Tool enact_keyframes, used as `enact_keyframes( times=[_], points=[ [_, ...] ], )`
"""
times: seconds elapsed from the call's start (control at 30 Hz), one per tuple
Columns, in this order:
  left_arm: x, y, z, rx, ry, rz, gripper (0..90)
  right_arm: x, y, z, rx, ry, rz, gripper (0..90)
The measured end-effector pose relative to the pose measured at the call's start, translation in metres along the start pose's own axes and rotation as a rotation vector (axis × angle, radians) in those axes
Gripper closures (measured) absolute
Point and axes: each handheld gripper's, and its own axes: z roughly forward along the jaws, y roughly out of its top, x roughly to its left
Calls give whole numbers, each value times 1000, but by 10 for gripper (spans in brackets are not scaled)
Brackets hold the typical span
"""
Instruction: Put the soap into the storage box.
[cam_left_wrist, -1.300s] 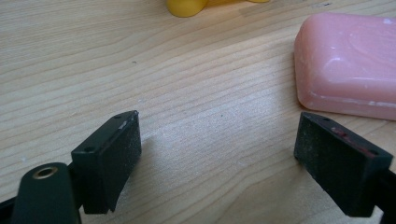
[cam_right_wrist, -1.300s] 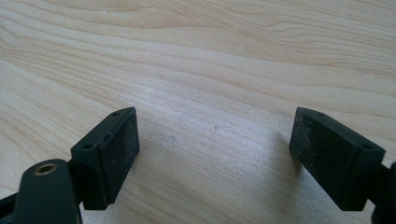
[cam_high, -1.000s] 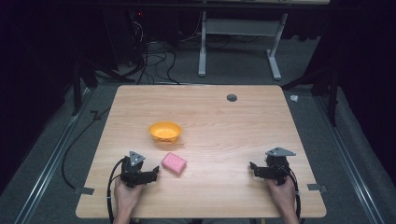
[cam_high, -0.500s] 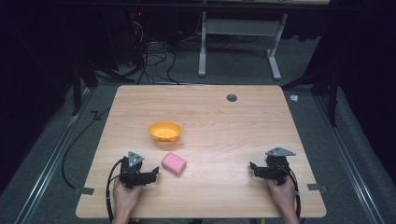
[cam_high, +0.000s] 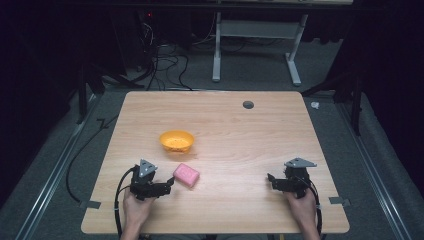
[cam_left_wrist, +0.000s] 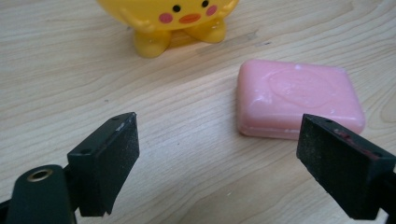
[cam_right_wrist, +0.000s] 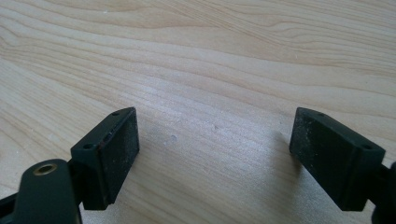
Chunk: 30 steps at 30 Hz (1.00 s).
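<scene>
The left gripper (cam_high: 167, 184) sits wide open just short of the soap (cam_high: 186, 174), which lies just in front of the bowl (cam_high: 176, 140). This looks like the approach; next it must straddle the soap and close. The right gripper (cam_high: 271, 181), open too, rests well away. The bowl's top is cut off in the left gripper view.

One pink soap bar (cam_high: 186, 174), one yellow bowl (cam_high: 176, 141) with what looks like a chick face, and two grippers on the surface (cam_high: 235, 130)
</scene>
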Motion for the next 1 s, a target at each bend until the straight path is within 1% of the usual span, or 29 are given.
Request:
enact_keyframes(
  times=[0.13, 0.33, 0.5, 0.57, 0.67, 0.77, 1.0],
  points=[
    [-5, 6, -3, -13, -18, 10, 132, 0, 0, 0, 1, 0, 2, 165],
    [-12, 13, -4, -15, -35, 32, 126, 0, 0, 0, 1, 0, 2, 165],
    [-18, 18, -4, -13, -49, 39, 125, 0, 0, 0, 1, 1, 1, 165],
    [-20, 20, -5, -19, -47, 46, 125, 0, 0, 0, 0, 1, 1, 165],
    [-24, 24, -5, -25, -54, 57, 126, 0, 0, 0, 1, 1, 1, 165],
    [-28, 28, -5, -22, -58, 66, 126, 0, 0, 0, 0, 1, -1, 165],
    [-35, 35, -3, -24, -63, 72, 125, 0, 0, 0, -1, 1, -3, 165]
  ],
)
